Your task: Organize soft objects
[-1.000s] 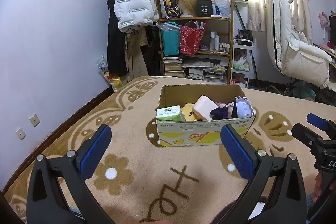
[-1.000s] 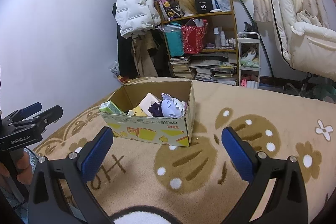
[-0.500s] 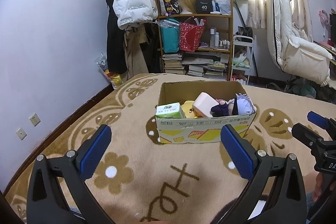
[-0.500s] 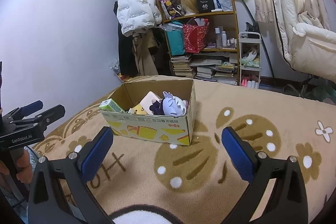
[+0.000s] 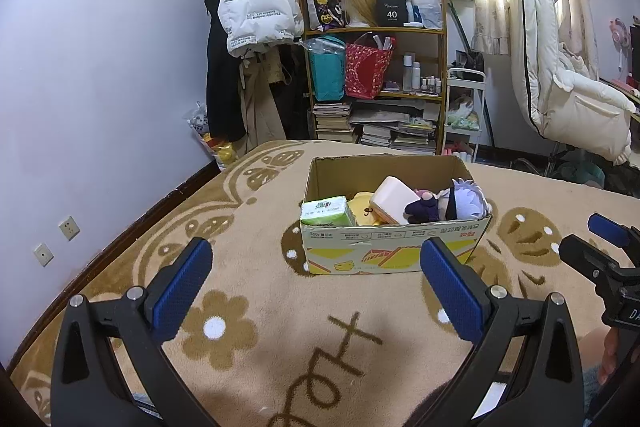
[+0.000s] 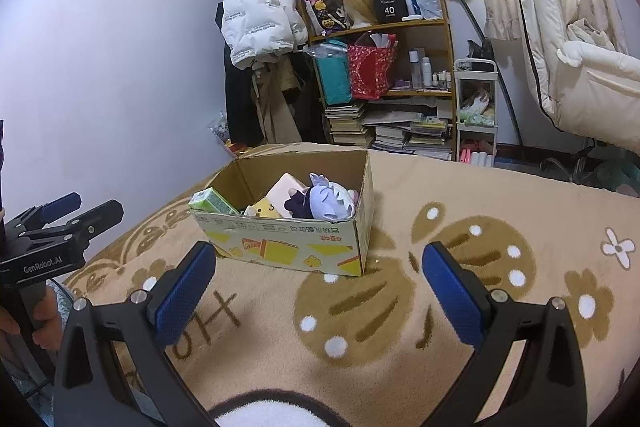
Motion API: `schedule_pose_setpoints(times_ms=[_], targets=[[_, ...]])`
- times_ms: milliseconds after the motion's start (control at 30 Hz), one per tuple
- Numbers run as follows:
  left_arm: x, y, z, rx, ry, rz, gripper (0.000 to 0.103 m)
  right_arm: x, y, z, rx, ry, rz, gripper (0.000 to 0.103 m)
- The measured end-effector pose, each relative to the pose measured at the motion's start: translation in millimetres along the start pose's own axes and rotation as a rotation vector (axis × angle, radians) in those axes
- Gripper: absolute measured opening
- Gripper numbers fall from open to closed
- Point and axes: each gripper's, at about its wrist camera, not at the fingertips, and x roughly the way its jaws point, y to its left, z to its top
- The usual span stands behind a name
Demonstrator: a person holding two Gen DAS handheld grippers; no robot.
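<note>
ahead of both grippers' wide-apart jaws, well clear, sits the cardboard box [image 5: 394, 247] holding a plush doll [image 5: 460, 205].

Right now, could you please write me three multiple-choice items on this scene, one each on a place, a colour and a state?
1. Where does the green tissue pack lie?
A. in the box's near left corner
B. on the blanket
C. on the shelf

2. What colour are the pads on the gripper fingers?
A. red
B. blue
C. white

3. How does the right gripper stand?
A. shut on the plush doll
B. shut on nothing
C. open, holding nothing

Answers: 1 A, it sits inside the cardboard box at that corner. 2 B, both pads show blue. 3 C, its jaws are spread over the blanket, while the plush doll lies in the box.
</note>
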Motion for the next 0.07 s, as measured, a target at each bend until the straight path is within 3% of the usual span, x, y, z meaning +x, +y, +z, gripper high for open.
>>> schedule_pose_setpoints(times_ms=[67], targets=[[-0.4,-0.5,0.3,0.002,-0.002,0.002,0.103,0.1,0.1,0.0,-0.001,-0.001,-0.001,0.103]])
